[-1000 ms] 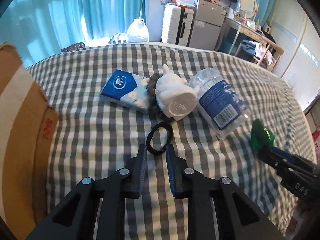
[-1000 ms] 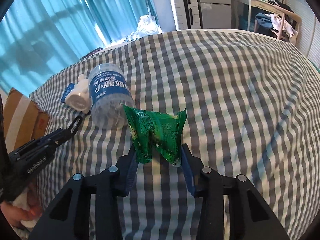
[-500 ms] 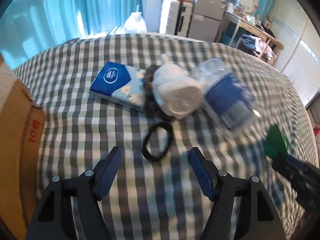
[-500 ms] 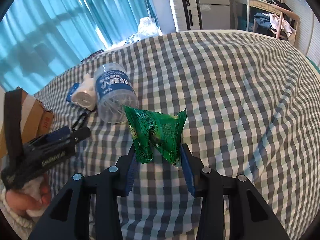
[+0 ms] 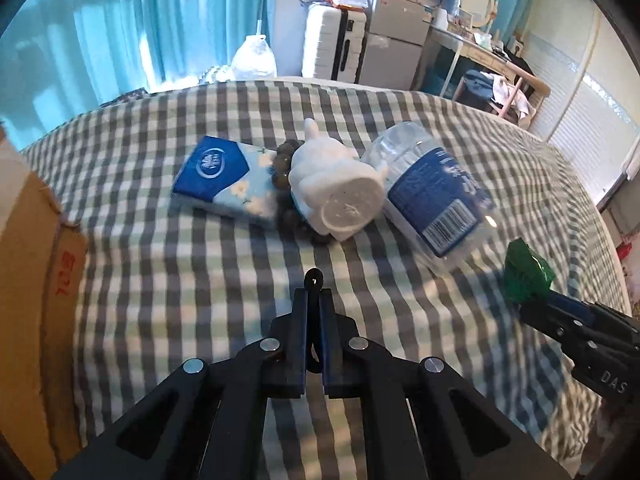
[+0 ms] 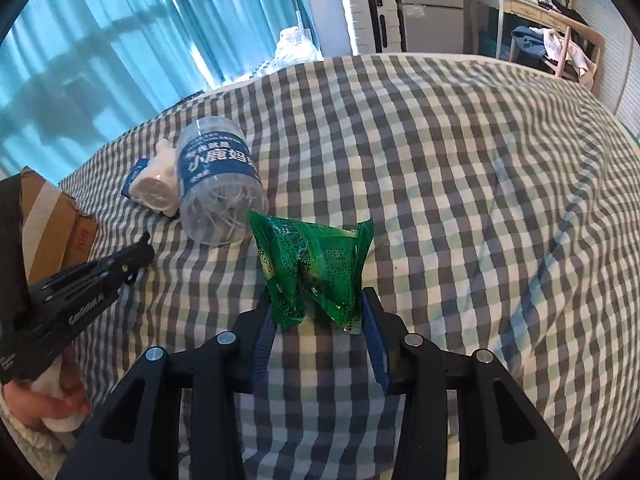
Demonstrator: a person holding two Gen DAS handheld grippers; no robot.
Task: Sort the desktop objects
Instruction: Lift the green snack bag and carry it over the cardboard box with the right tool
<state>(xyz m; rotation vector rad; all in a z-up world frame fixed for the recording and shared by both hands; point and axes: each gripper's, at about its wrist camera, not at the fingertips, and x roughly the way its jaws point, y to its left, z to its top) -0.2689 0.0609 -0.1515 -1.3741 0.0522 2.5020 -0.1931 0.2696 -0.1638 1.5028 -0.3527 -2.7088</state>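
Checked cloth bedspread (image 5: 168,280), matt and soft; clear glossy plastic jar (image 5: 430,196) with paper label; crinkled shiny foil green snack packet (image 6: 316,268); rough brown cardboard box (image 5: 28,280).

Black hair tie (image 5: 313,280) pinched flat, loop end poking out. Green packet (image 6: 314,268) held upright, crumpled. Tissue pack (image 5: 228,178), beads (image 5: 285,184), white figurine (image 5: 340,190), bottle (image 5: 432,196) lying clustered on bed.
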